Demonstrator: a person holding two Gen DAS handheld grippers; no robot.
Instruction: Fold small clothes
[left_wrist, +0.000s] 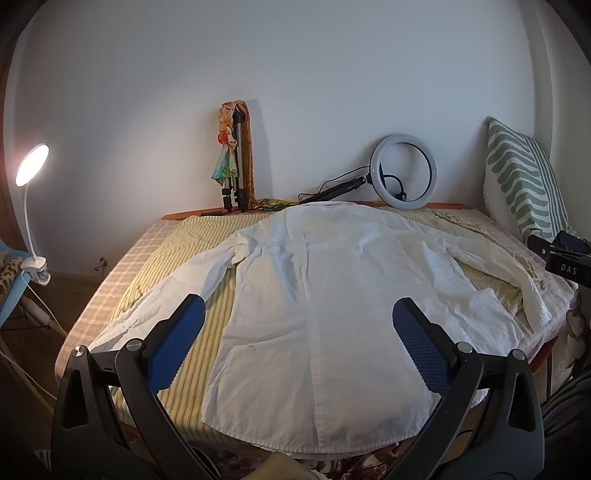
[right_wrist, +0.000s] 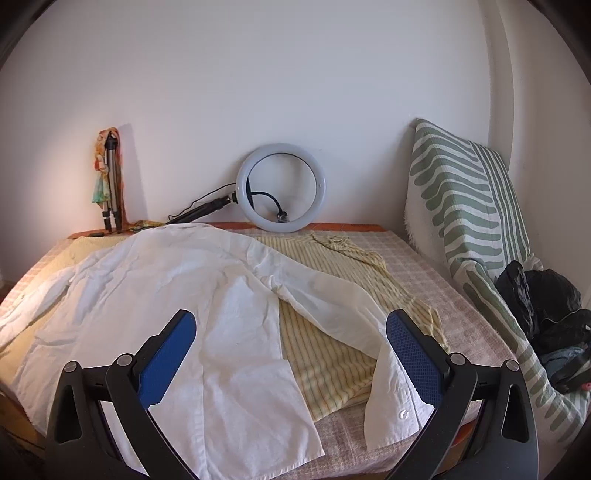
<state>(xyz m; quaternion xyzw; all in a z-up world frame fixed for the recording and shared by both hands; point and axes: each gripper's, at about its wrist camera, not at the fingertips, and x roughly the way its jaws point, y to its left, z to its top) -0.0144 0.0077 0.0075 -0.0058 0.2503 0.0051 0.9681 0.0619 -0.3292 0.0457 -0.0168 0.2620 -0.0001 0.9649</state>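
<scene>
A white long-sleeved shirt (left_wrist: 325, 295) lies spread flat, back up, on the bed, its hem at the near edge and both sleeves stretched out to the sides. It also shows in the right wrist view (right_wrist: 177, 295), where its right sleeve (right_wrist: 343, 306) runs down to a buttoned cuff (right_wrist: 395, 413). My left gripper (left_wrist: 297, 314) is open and empty above the shirt's lower half. My right gripper (right_wrist: 290, 325) is open and empty above the shirt's right side, its right finger (right_wrist: 413, 358) close to the cuff. A yellow striped garment (right_wrist: 332, 347) lies under the shirt.
The bed has a checked cover (right_wrist: 443, 295). A ring light (right_wrist: 281, 187) and a tripod with a scarf (left_wrist: 234, 162) lean on the far wall. A green-striped cushion (right_wrist: 472, 229) and dark clothes (right_wrist: 546, 317) sit at right. A lit clip lamp (left_wrist: 31, 166) stands at left.
</scene>
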